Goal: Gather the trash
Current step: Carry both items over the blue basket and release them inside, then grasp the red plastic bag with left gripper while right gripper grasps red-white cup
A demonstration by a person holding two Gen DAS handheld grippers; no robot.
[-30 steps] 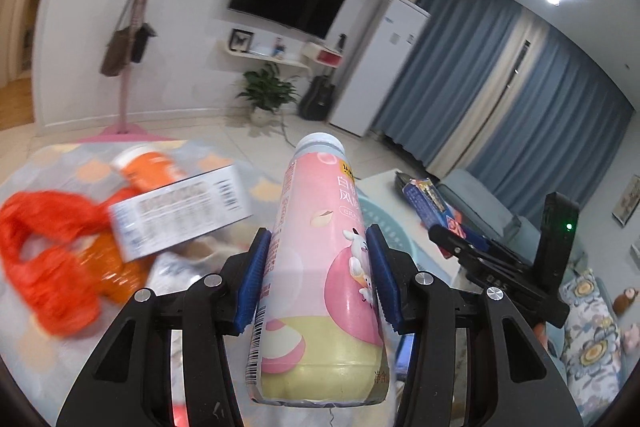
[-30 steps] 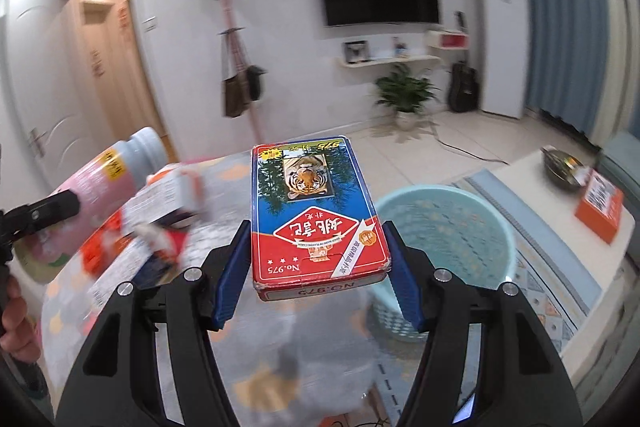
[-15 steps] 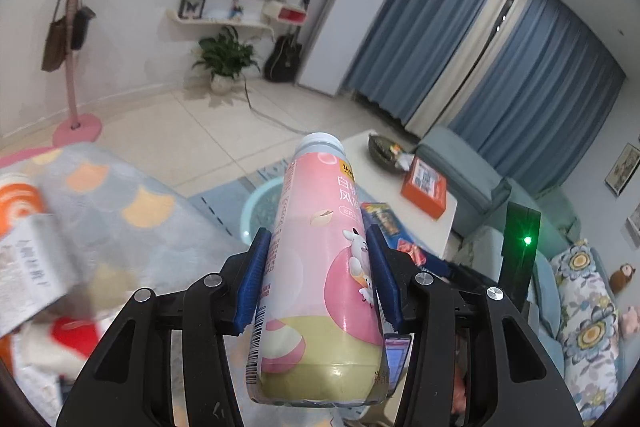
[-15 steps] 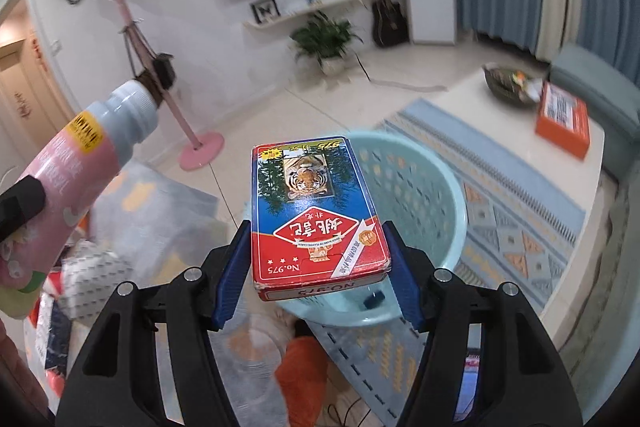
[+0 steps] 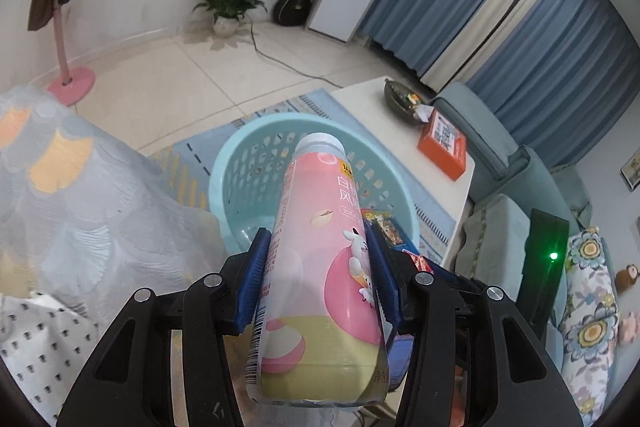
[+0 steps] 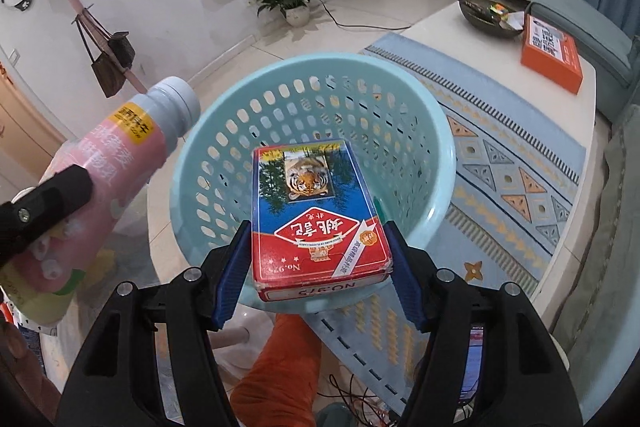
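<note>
You have both loads over the drop zone. Left gripper is clamped on the pink bottle, blue pads pressing its sides, cap pointing out over the basket. Right gripper is clamped on the card box, which hangs above the basket's open mouth in the right wrist view. The basket looks nearly bare inside; the bottom is mostly hidden by the loads.

Step in hand, as I judge it: release into the basket
- The box sits well inside the rim in the right view, so let it go first; part the jaws fully so it falls flat and does not snag on a pad
- The bottle lies to the left, cap just reaching the rim. Carry it further in before you release, or it may strike the rim and roll onto the rug
- Tip the bottle cap-down so it slides in rather than bouncing

Against the frames from a second back:
- Then both views showed the tabletop with its cloth and the remaining trash; now the cloth sits at the left edge only
- Basket has gone from small and off-centre to filling the middle of both views
- Both grips unchanged, no slip seen in either load
</note>
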